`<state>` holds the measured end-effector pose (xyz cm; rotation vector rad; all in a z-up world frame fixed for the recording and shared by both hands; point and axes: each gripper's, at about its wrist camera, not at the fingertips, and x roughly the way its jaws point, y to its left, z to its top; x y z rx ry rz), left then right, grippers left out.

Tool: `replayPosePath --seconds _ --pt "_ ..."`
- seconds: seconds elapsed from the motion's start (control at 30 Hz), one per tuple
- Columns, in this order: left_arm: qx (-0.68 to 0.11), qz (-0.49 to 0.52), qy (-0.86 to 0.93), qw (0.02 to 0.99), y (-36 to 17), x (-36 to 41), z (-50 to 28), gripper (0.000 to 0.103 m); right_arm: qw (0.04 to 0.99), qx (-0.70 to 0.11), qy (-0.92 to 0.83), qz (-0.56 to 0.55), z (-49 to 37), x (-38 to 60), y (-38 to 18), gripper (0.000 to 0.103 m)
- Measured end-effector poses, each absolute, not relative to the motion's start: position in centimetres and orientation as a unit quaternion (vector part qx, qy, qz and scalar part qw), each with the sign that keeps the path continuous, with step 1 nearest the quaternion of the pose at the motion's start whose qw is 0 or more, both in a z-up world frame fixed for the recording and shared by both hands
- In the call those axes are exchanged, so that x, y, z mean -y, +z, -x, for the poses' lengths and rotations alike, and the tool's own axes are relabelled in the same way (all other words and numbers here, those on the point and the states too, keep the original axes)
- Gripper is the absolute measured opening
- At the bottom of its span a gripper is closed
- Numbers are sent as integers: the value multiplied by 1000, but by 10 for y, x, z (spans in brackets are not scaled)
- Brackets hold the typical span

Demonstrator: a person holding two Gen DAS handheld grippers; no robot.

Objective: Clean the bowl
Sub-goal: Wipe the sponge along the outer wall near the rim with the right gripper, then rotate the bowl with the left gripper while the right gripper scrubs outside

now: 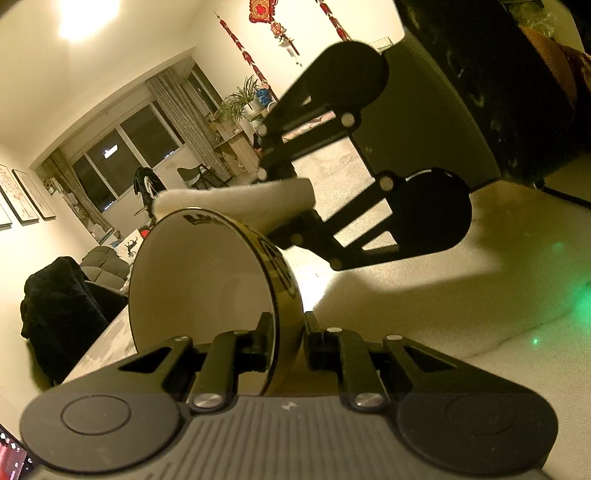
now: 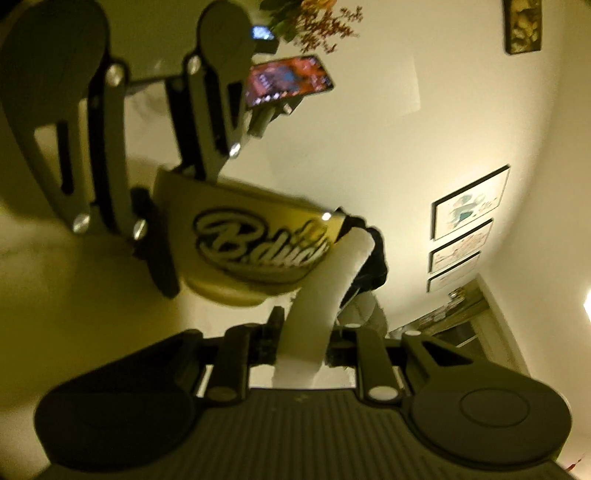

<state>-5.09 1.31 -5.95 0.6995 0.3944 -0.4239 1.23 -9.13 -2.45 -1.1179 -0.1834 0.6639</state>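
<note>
The left gripper [image 1: 286, 341] pinches the bowl [image 1: 207, 284] by its rim: glossy, rigid, likely slippery and breakable. The right gripper [image 2: 301, 341] squeezes a soft white sponge [image 2: 317, 295] at the rim.

A warm, yellow-lit living room at night. A bright ceiling light [image 1: 79, 16] glares on the pale ceiling. Along the far wall runs a wide window [image 1: 125, 151], dark outside, with patterned curtains [image 1: 177, 110] at its sides. Red hanging ornaments [image 1: 262, 11] decorate the cream wall beside it, above a leafy potted plant [image 1: 238, 98] on a shelf unit. Framed pictures [image 1: 27, 195] hang on the side wall. A grey sofa [image 1: 105, 264] with a cushion stands below them, near a dark garment draped over a chair [image 1: 55, 295]. The floor [image 1: 480, 258] is pale and glossy. Another wall carries three framed pictures [image 2: 467, 225] stacked closely together.
</note>
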Motion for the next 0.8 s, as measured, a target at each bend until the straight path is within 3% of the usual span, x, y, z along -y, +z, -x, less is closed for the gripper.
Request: replayPosePath --seconds 0.33,0.6,0.8 --pt "-189 -340 -204 898 -62 -17 46 15 778 53 311 543 -16 89 -34 21" --pt "-178 -260 -234 920 -37 -26 45 21 777 56 311 544 -15 90 -36 21" --pt "-169 -273 -234 918 -24 -17 44 17 777 57 312 543 -16 91 -36 21"
